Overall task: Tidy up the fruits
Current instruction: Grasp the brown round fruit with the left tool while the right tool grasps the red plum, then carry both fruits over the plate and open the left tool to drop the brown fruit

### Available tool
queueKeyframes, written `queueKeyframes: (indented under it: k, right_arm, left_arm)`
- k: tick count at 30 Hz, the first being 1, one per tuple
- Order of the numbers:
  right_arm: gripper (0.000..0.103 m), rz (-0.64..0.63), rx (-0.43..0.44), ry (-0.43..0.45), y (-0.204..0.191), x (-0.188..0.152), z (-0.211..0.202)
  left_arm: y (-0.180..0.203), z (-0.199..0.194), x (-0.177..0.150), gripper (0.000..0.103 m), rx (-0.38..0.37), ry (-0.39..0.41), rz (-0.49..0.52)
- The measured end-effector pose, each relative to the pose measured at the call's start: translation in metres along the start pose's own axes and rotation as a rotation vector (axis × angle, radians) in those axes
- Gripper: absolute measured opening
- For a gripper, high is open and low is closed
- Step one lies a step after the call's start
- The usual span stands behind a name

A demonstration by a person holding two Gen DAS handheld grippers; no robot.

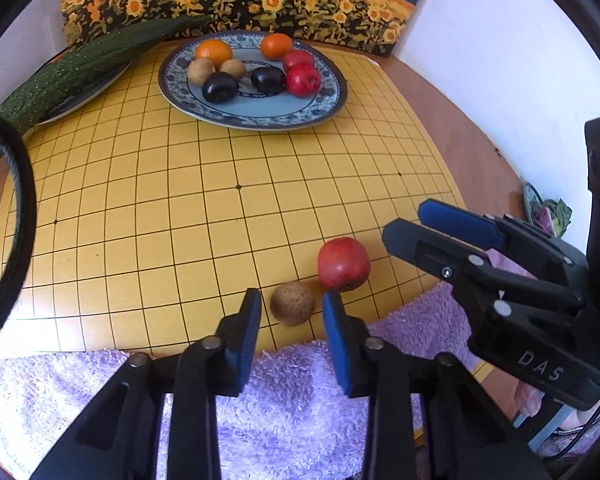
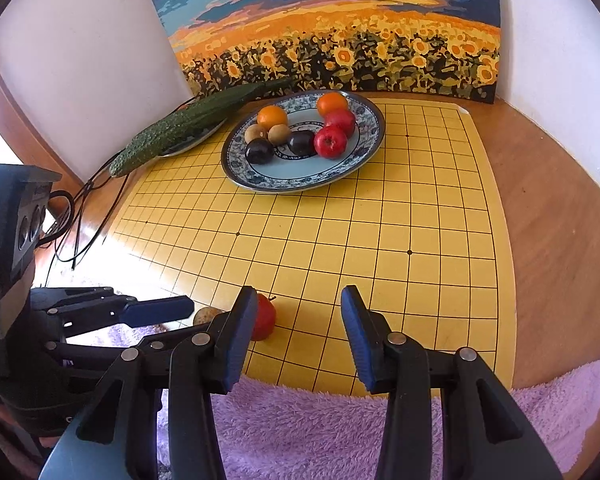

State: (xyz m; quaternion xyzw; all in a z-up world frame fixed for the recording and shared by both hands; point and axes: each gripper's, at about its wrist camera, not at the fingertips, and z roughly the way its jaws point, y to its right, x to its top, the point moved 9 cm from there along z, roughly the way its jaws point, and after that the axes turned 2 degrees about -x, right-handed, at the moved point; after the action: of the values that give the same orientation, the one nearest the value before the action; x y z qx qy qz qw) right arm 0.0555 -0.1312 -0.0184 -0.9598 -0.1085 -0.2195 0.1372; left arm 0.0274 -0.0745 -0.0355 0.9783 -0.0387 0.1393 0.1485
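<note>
On the worktop (image 2: 548, 216), the left hand-held gripper (image 1: 292, 314) stood with its blue pads either side of the loose kiwi (image 1: 292, 304), gaps visible on both flanks, so the jaws were apart and not yet clamped, though the blur there left contact uncertain. The kiwi was small, oval, brown and rough-skinned, and lay on the glossy yellow grid board (image 1: 180, 208) at the edge of the fluffy lilac towel (image 1: 284, 408). Risk: an off-centre squeeze could squirt the fruit sideways across the slick board. Just beyond it, a smooth round red apple (image 1: 343, 263) sat nearly touching and could be knocked rolling. The right hand-held gripper (image 2: 300, 332) hung open and empty, near enough to collide. The patterned ceramic plate (image 2: 364, 152) of paired fruit lay well away.
</note>
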Motion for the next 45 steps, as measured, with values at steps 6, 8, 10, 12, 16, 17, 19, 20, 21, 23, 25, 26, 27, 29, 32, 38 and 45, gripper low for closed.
queueKeyframes:
  k: [6, 8, 10, 12, 16, 17, 19, 20, 21, 23, 25, 26, 27, 29, 32, 38, 45]
  right_arm:
    - [0.045, -0.005, 0.007, 0.001, -0.003, 0.000, 0.001]
    - [0.045, -0.008, 0.012, -0.003, -0.005, -0.001, 0.002]
    - [0.045, -0.011, 0.019, -0.007, -0.008, -0.002, 0.003]
    - [0.045, -0.015, 0.026, -0.014, -0.010, -0.004, 0.005]
    - [0.045, -0.022, 0.040, -0.026, -0.016, -0.007, 0.007]
    - [0.045, -0.025, 0.043, -0.030, -0.017, -0.008, 0.008]
    - [0.045, -0.030, 0.047, -0.037, -0.019, -0.009, 0.010]
    - [0.045, -0.033, 0.049, -0.041, -0.021, -0.010, 0.011]
    - [0.045, -0.035, 0.050, -0.043, -0.022, -0.010, 0.011]
    - [0.045, -0.041, 0.054, -0.052, -0.024, -0.012, 0.014]
    - [0.045, -0.048, 0.059, -0.062, -0.026, -0.014, 0.017]
    - [0.045, -0.052, 0.060, -0.068, -0.027, -0.015, 0.019]
    - [0.045, -0.055, 0.061, -0.072, -0.028, -0.016, 0.020]
    - [0.045, -0.059, 0.064, -0.081, -0.030, -0.017, 0.024]
    - [0.044, -0.056, 0.081, -0.097, -0.031, -0.019, 0.030]
    - [0.032, -0.045, 0.112, -0.112, -0.032, -0.019, 0.035]
    - [0.032, -0.049, 0.108, -0.067, -0.030, -0.002, 0.029]
  left_arm:
    - [-0.002, 0.001, 0.001, 0.025, -0.010, -0.004, -0.006]
    - [-0.004, -0.001, 0.003, 0.025, -0.008, 0.003, -0.009]
    - [-0.007, -0.003, 0.004, 0.025, -0.001, 0.010, -0.019]
    - [-0.012, -0.006, 0.004, 0.025, 0.008, 0.017, -0.033]
    - [-0.024, -0.010, 0.007, 0.025, 0.032, 0.029, -0.064]
    - [-0.028, -0.012, 0.008, 0.025, 0.041, 0.035, -0.073]
    - [-0.033, -0.015, 0.009, 0.025, 0.056, 0.044, -0.085]
    - [-0.036, -0.016, 0.010, 0.025, 0.064, 0.048, -0.091]
    - [-0.038, -0.017, 0.011, 0.025, 0.070, 0.052, -0.096]
    - [-0.042, -0.019, 0.012, 0.025, 0.079, 0.061, -0.103]
    - [-0.045, -0.020, 0.013, 0.025, 0.085, 0.067, -0.107]
    - [-0.046, -0.020, 0.014, 0.025, 0.086, 0.069, -0.108]
    - [-0.046, -0.020, 0.014, 0.025, 0.087, 0.071, -0.108]
    - [-0.046, -0.020, 0.015, 0.025, 0.088, 0.072, -0.108]
    - [-0.046, -0.019, 0.015, 0.025, 0.088, 0.072, -0.108]
    - [-0.049, -0.020, 0.019, 0.025, 0.087, 0.077, -0.116]
    - [-0.052, -0.024, 0.033, 0.025, 0.084, 0.105, -0.123]
